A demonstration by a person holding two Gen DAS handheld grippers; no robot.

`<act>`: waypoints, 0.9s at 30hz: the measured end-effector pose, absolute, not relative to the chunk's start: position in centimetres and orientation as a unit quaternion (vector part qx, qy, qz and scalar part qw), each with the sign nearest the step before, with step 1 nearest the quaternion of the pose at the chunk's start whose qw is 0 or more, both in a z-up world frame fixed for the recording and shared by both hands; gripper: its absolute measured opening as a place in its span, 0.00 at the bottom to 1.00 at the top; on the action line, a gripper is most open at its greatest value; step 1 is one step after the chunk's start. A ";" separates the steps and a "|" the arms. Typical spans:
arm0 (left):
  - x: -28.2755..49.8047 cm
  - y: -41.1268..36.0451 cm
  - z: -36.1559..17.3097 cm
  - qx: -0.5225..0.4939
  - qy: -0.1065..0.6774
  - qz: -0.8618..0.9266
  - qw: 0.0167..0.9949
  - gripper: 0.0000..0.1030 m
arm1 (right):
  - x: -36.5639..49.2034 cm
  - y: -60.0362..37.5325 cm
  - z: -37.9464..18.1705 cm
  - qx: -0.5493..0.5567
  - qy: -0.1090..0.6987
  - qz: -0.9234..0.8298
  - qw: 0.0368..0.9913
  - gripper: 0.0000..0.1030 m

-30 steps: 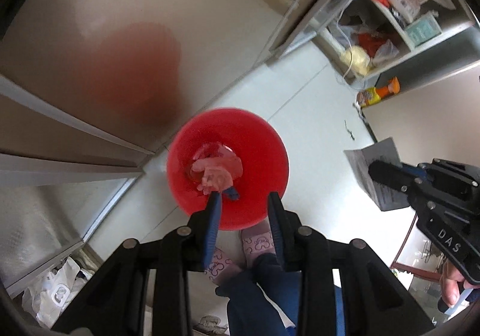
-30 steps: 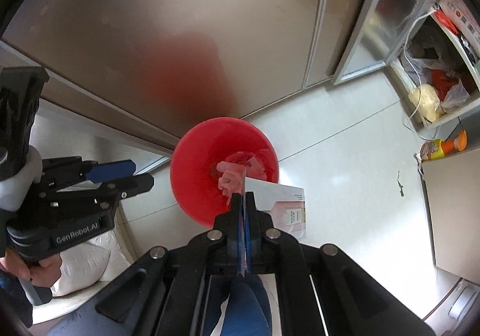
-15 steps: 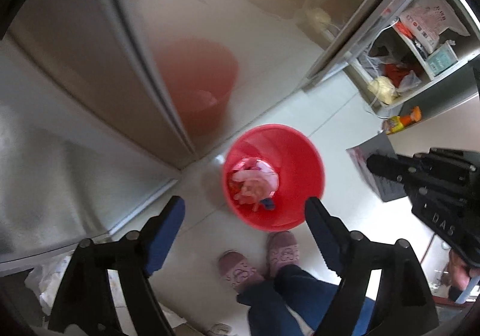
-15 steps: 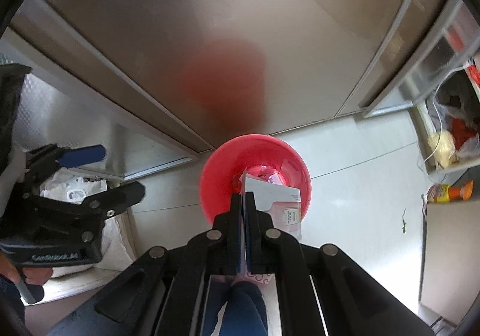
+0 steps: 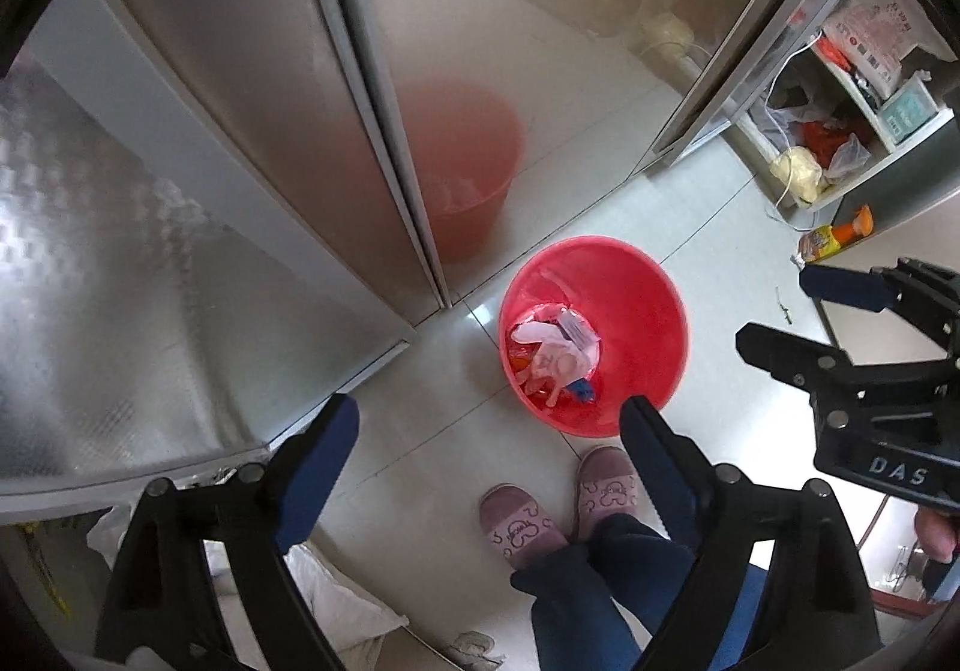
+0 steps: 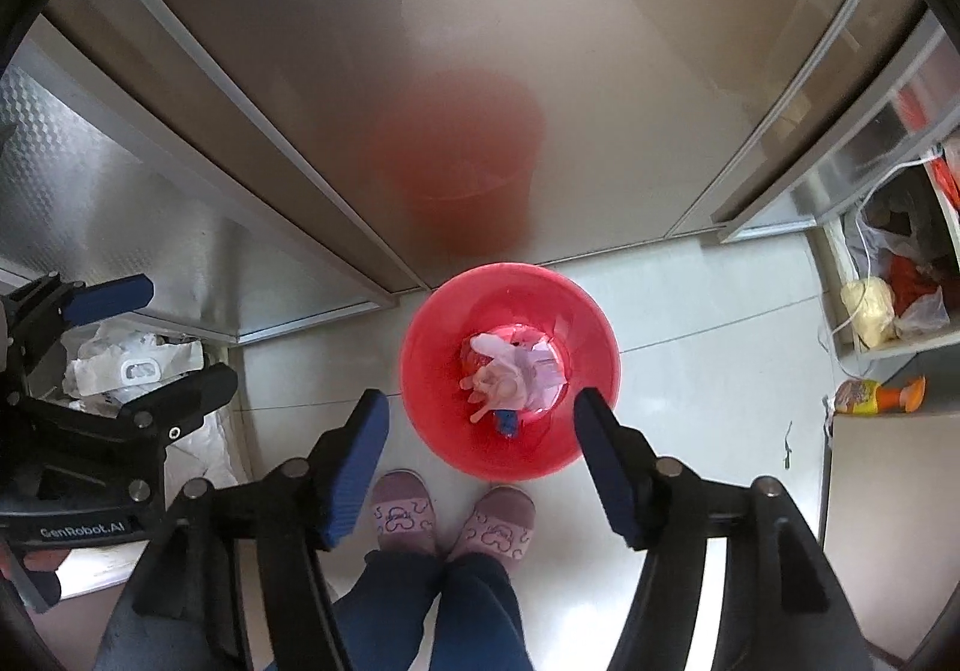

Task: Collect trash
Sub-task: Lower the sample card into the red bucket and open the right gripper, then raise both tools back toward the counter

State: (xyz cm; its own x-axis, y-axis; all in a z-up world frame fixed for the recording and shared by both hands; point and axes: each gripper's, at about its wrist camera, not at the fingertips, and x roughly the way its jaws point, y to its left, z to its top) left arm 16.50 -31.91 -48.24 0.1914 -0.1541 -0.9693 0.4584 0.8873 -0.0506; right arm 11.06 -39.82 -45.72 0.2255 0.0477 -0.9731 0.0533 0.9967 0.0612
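A red bucket (image 5: 642,305) stands on the pale tiled floor in front of steel cabinet doors; it also shows in the right wrist view (image 6: 432,347). Pink and white trash (image 5: 555,356) lies in its bottom, seen too in the right wrist view (image 6: 510,371). My left gripper (image 5: 489,431) is open and empty, high above the bucket. My right gripper (image 6: 480,434) is open and empty, also above the bucket. The right gripper shows at the right of the left wrist view (image 5: 780,317), the left gripper at the left of the right wrist view (image 6: 174,347).
The person's pink slippers (image 6: 450,521) stand just before the bucket. Steel cabinet doors (image 6: 480,41) are behind it. An open shelf with bags (image 5: 810,161) and an orange bottle (image 5: 834,239) are at right. White bags (image 6: 132,365) lie at left.
The right gripper opened and let go of the white carton, which now lies in the bucket. The left gripper opened wide. Both grippers rose away from the bucket.
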 end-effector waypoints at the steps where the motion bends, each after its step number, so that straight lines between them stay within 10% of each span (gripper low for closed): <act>1: 16.3 -31.6 -47.6 0.125 0.601 -0.201 0.764 0.85 | 10.9 -39.8 -45.2 0.040 0.623 -0.004 0.781 0.60; 27: 11.3 -24.8 -15.5 0.040 0.510 -0.090 0.854 0.88 | 9.2 -35.2 -14.3 -0.010 0.512 0.026 0.859 0.81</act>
State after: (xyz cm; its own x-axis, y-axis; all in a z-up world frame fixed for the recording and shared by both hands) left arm 11.30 -24.77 -15.49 0.4630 -0.1119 -0.8793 0.1942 0.9807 -0.0226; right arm 9.17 -35.21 -14.26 0.4753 0.0347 -0.8791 -0.0545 0.9985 0.0100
